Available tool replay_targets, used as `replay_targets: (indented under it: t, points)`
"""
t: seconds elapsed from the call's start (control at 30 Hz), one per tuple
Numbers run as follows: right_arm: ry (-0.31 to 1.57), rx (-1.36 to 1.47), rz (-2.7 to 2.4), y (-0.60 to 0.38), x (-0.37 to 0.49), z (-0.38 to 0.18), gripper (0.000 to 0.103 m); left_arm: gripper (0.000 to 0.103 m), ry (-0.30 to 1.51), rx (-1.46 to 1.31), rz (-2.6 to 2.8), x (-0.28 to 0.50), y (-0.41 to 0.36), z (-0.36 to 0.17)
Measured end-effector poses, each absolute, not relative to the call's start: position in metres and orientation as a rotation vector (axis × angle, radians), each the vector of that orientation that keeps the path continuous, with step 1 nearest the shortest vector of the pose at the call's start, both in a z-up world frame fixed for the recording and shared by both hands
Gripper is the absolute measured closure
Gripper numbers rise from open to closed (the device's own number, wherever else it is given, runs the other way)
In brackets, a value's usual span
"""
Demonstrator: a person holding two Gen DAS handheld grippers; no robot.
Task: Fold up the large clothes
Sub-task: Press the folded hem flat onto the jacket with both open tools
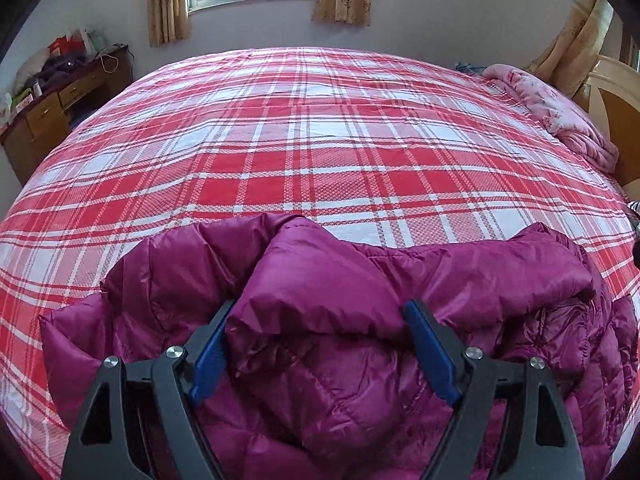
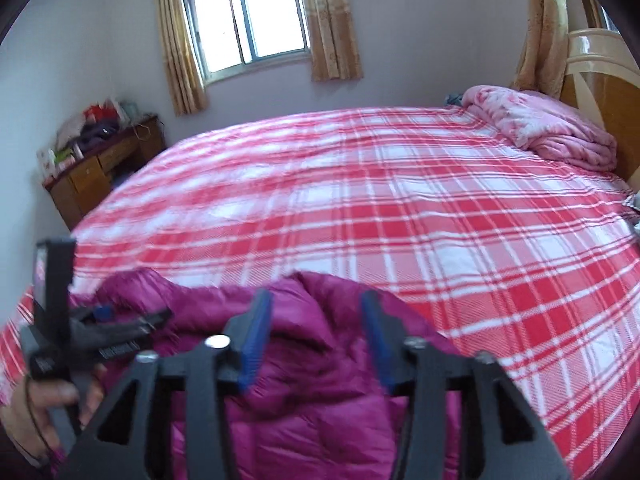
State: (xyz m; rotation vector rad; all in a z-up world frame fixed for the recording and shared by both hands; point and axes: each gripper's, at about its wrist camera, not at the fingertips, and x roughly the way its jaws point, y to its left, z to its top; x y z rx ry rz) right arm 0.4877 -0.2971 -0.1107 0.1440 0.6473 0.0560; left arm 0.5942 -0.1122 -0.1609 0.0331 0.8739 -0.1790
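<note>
A magenta quilted down jacket lies bunched at the near edge of the bed, partly folded over itself. My left gripper is open wide, its blue pads on either side of a puffy fold of the jacket without clamping it. In the right wrist view the jacket fills the foreground. My right gripper is open just above it, with nothing pinched between its blue pads. At the left of that view a hand holds the left gripper, which is blurred.
A red and white plaid sheet covers the bed. A folded pink quilt lies by the wooden headboard at the right. A cluttered wooden desk stands at the left wall, and a curtained window is behind.
</note>
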Motion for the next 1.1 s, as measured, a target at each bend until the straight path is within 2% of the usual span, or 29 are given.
replay_targets:
  t: [0.07,0.17,0.27,0.53,1.1]
  points:
    - [0.688,0.102,0.080,-0.279,0.507,-0.122,0.046,0.020,0.842,0.049,-0.172,0.591,-0.113,-0.156]
    - [0.790,0.083,0.091,-0.269,0.530,-0.155,0.055,0.020,0.872,0.082,-0.173,0.595,-0.118,-0.165]
    - [0.841,0.115,0.086,-0.275,0.532,-0.180,0.058,0.019,0.915,0.094,-0.177,0.602,-0.119,-0.177]
    - [0.869,0.012,0.036,-0.264,0.534,-0.189,0.057,0.013,0.925,0.105,-0.172,0.606,-0.122,-0.183]
    - [0.878,-0.059,-0.027,-0.254,0.537,-0.194,0.057,0.012,0.920,0.118,-0.163,0.605,-0.124,-0.184]
